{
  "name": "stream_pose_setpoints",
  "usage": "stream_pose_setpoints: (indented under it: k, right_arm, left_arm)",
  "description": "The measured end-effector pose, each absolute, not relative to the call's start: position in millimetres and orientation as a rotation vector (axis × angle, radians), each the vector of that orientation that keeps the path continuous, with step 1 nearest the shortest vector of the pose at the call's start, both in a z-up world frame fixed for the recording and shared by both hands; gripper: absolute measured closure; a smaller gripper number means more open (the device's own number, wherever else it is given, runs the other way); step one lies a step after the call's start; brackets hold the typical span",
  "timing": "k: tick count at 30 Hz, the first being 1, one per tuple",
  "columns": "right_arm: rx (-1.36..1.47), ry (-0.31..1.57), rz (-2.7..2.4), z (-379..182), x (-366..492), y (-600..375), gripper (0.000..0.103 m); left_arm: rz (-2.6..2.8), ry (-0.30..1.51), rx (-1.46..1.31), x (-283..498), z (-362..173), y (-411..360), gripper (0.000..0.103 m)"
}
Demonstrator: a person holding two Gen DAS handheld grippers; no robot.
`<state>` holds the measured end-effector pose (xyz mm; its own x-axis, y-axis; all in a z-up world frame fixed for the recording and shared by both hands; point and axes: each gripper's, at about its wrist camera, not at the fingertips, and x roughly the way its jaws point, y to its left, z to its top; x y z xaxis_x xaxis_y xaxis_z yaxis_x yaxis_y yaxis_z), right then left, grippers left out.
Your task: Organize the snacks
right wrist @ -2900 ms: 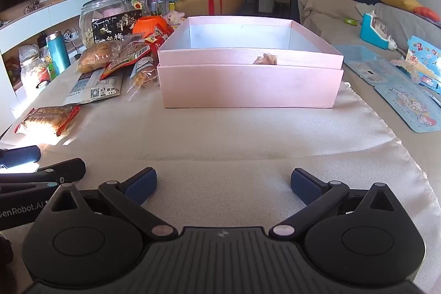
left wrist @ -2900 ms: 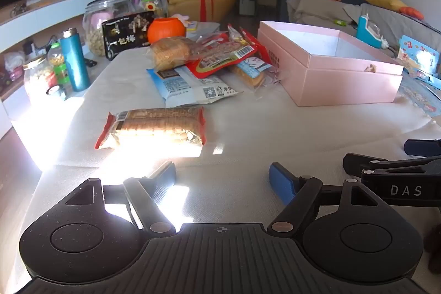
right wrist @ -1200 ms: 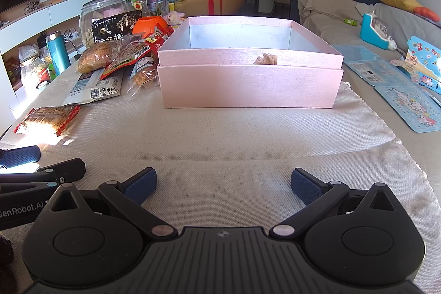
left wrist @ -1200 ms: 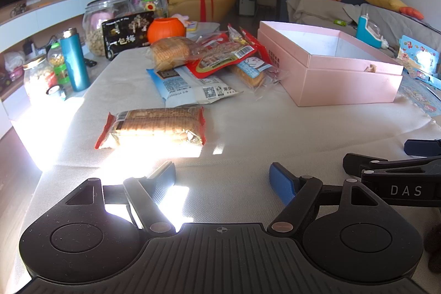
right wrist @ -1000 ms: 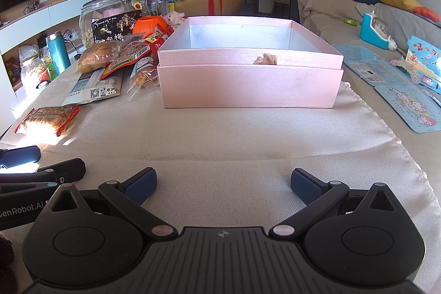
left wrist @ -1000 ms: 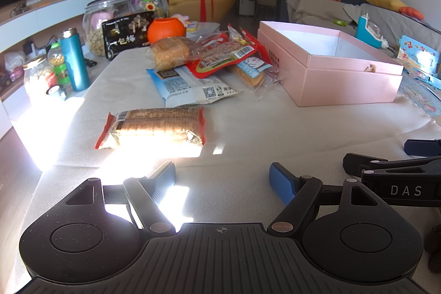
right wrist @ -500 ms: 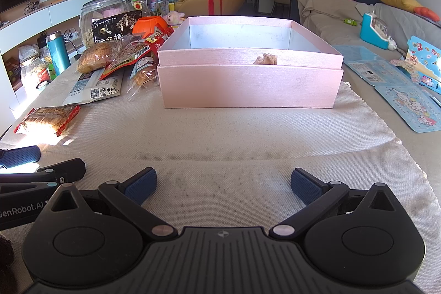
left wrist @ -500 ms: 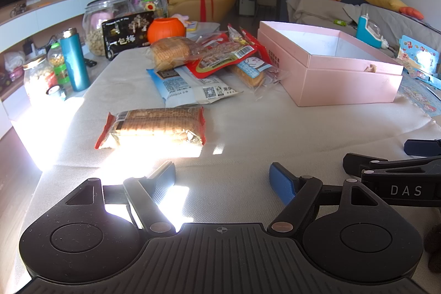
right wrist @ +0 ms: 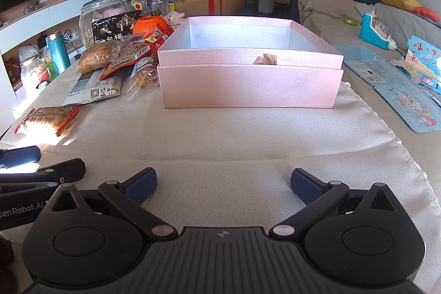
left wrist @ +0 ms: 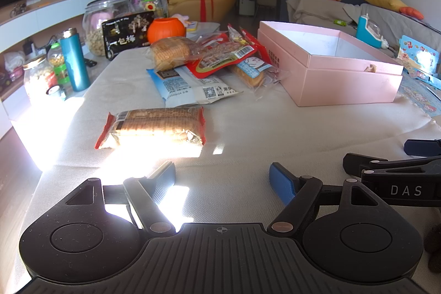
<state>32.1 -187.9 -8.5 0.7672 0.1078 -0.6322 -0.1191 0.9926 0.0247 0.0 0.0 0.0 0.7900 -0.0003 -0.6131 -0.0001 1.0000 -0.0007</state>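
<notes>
An open pink box [right wrist: 249, 83] stands on the cloth-covered table straight ahead of my right gripper [right wrist: 222, 183], which is open and empty near the front edge. The box also shows in the left wrist view [left wrist: 341, 86]. A cracker pack with red ends [left wrist: 154, 126] lies just ahead of my left gripper [left wrist: 222, 178], also open and empty. Behind it is a pile of snack bags: a white-blue bag [left wrist: 190, 88], a red bag [left wrist: 220, 58], a bread bag [left wrist: 169, 51] and a cake pack [left wrist: 252, 72]. A small brown snack [right wrist: 265, 59] peeks over the box's front wall.
A black snack bag [left wrist: 126, 33], an orange pumpkin pot [left wrist: 165, 29], glass jars [left wrist: 103, 18] and a teal bottle [left wrist: 74, 59] stand at the left back. Blue sticker cards [right wrist: 408, 98] lie to the right of the box. A sofa is beyond.
</notes>
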Motion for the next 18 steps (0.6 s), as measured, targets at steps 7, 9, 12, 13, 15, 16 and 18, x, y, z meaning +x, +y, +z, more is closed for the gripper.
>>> stream_pose_setpoints:
  k: [7, 9, 12, 13, 15, 16, 18]
  right_arm:
    - [-0.018, 0.685, 0.123, -8.7, 32.0, -188.0, 0.000]
    - [-0.019, 0.686, 0.123, -8.8, 32.0, -187.9, 0.000]
    - [-0.024, 0.686, 0.124, -8.9, 32.1, -187.3, 0.000]
    - [-0.028, 0.688, 0.126, -8.7, 32.2, -187.0, 0.000]
    - [-0.046, 0.701, 0.149, -9.0, 33.5, -183.4, 0.000]
    - [-0.057, 0.721, 0.172, -7.8, 38.8, -181.7, 0.000]
    - [-0.053, 0.753, 0.189, -6.5, 43.1, -185.4, 0.000]
  left_arm:
    - [0.000, 0.660, 0.001, 0.0, 0.0, 0.0, 0.022]
    - [0.002, 0.660, 0.004, 0.1, 0.0, -0.1, 0.022]
    - [-0.001, 0.660, 0.000, 0.2, -0.1, 1.1, 0.022]
    - [-0.003, 0.660, -0.001, 0.2, 0.1, 0.6, 0.022]
    - [-0.023, 0.664, 0.006, 1.0, 0.7, 2.8, 0.024]
    - [-0.049, 0.669, 0.019, 1.0, 2.6, 5.9, 0.026]
    - [-0.078, 0.673, 0.028, 3.3, 10.1, 18.0, 0.035]
